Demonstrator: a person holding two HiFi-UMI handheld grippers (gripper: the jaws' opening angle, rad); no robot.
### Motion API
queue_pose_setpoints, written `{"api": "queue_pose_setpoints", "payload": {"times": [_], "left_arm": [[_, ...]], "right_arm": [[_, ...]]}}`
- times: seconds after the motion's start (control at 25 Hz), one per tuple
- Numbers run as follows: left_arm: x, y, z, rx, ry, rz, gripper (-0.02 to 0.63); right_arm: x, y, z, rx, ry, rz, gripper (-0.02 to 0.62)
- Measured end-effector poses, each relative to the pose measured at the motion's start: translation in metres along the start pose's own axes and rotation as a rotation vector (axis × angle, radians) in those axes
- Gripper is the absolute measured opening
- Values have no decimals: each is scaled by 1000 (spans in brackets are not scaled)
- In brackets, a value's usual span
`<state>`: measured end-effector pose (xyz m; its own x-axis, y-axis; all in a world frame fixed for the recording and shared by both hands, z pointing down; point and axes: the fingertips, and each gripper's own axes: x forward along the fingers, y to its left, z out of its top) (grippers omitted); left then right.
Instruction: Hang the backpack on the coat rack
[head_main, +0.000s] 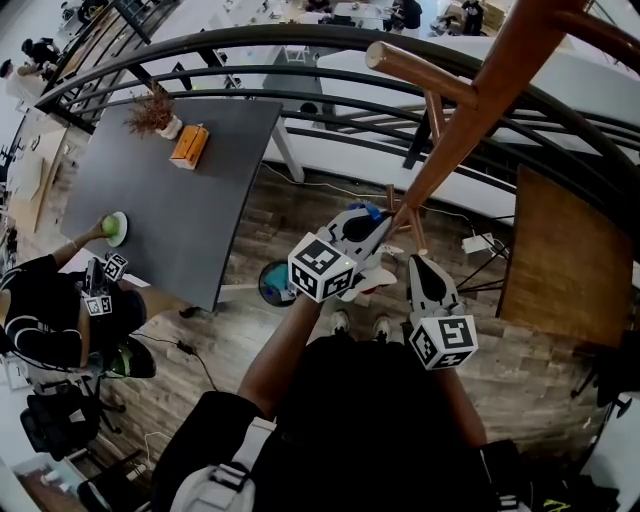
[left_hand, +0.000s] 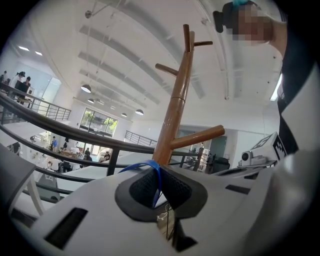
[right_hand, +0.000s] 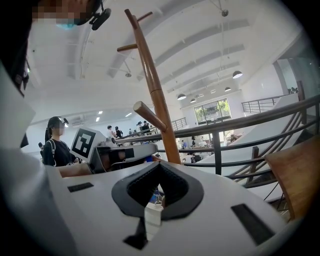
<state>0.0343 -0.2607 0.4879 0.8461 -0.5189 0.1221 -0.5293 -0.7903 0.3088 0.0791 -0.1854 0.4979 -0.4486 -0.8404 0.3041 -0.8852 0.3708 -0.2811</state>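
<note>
head view: your left claw (head_main: 378, 222) is raised close beside the wooden pole of the coat rack (head_main: 470, 110), with a blue strap (head_main: 368, 210) showing at its tip. your right claw (head_main: 415, 262) is just beside it, a little lower, also near the pole. the backpack shows only by that strap; its body cannot be picked out. a dark worktop (head_main: 150, 210) stands well apart to your left, with an orange box (head_main: 188, 146) on it.

left gripper view: the jaws are pressed together on the blue strap, which loops out over the left pad. the pole rises directly behind the jaws, and a peg (left_hand: 197, 137) juts to the right just above them. the strap is not on a peg.

right gripper view: the jaws are drawn in until only a thin slit remains. a speck of blue shows in the slit; you cannot tell whether it is gripped. the pole stands just behind, with the railing (right_hand: 240, 125) beyond it.
</note>
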Motion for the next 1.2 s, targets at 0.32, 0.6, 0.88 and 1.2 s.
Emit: {"api": "queue_pose_setpoints", "payload": {"times": [0.32, 0.6, 0.88, 1.2], "left_arm": [[4, -6, -12, -20, 16, -11, 12], [7, -10, -24, -32, 30, -23, 12], [11, -15, -36, -42, 48, -34, 12], [15, -20, -44, -54, 53, -41, 12]], "right_arm": [[-2, -5, 1, 5, -2, -11, 11], [-3, -3, -2, 10, -2, -7, 12], [-7, -5, -4, 15, -2, -14, 11], [-13, -7, -7, 15, -4, -26, 12]]}}
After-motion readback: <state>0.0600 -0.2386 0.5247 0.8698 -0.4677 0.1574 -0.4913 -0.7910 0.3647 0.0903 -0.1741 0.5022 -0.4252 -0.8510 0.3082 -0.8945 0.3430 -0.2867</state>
